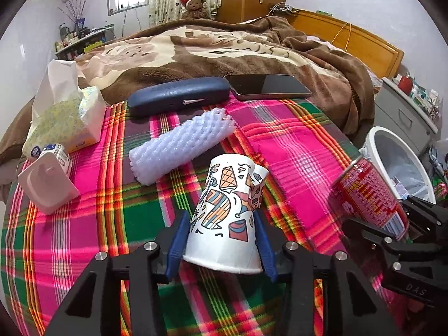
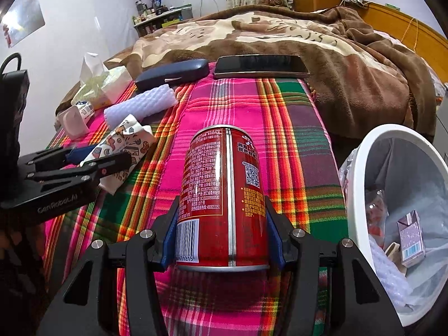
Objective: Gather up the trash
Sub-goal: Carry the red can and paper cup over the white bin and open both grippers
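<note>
red can (image 2: 224, 196) lengthwise, top pointing away

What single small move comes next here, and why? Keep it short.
Probably swing the right gripper over the white bin and let go. It already clamps the red can, and the bin stands open just beside it past the cloth's edge. The left gripper is closed around the crumpled paper cup, so that can follow.
</note>
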Demonstrator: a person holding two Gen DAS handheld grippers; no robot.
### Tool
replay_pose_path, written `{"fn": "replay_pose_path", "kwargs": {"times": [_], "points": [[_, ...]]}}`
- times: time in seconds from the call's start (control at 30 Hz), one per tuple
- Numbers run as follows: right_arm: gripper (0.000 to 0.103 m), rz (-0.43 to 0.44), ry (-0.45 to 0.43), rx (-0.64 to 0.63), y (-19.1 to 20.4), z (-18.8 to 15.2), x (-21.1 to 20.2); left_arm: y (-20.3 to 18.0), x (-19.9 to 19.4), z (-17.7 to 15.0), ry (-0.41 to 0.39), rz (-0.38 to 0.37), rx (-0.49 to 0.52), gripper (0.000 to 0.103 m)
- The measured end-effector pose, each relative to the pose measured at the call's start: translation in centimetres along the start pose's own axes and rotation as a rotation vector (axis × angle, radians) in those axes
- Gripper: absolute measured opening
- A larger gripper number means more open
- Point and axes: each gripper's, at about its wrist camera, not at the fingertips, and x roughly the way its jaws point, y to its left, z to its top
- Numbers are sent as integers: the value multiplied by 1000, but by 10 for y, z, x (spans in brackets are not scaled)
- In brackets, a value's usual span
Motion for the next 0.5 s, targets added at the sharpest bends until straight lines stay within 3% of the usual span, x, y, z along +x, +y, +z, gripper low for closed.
{"fn": "replay_pose_path", "kwargs": {"times": [0.5], "points": [[54,10,-52,41,-10,-10,-33,-27,-44,-20,-54,-27,-24,47]]}}
